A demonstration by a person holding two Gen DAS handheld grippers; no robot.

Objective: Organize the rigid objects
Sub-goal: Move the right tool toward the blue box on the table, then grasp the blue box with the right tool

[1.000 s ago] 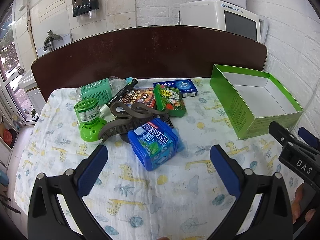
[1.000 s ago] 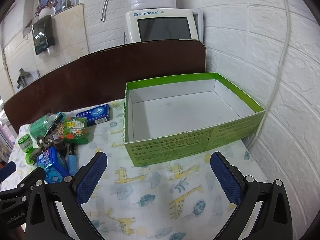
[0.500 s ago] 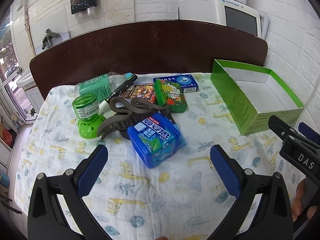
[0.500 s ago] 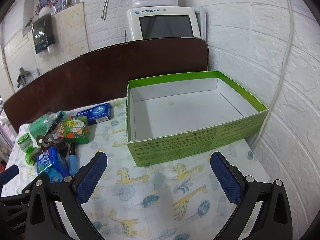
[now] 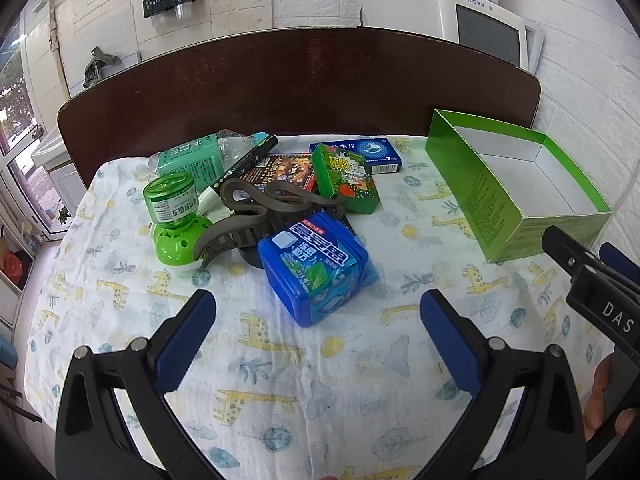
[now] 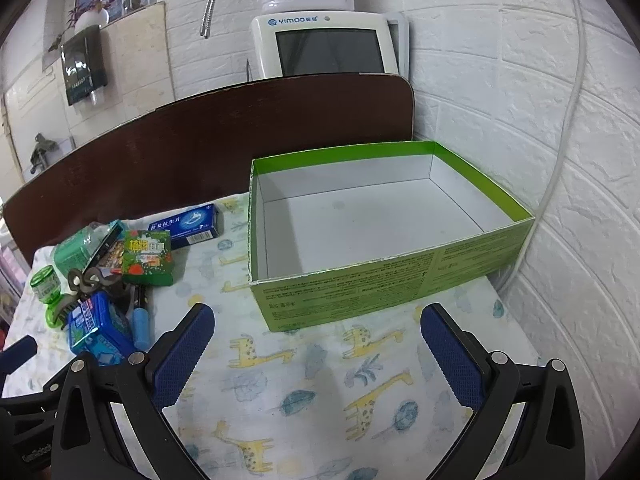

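While open green cardboard box (image 6: 400,236) sits empty, centre right of frame, nothing sorted yet: blue plastic mint case (image 5: 314,274) and clutter wait centre-left. Left gripper (image 5: 316,328) spread, empty; right gripper (image 6: 316,340) likewise.

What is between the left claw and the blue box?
Nothing but bare giraffe cloth, seen in the left wrist view. The open left claw points at the blue box.
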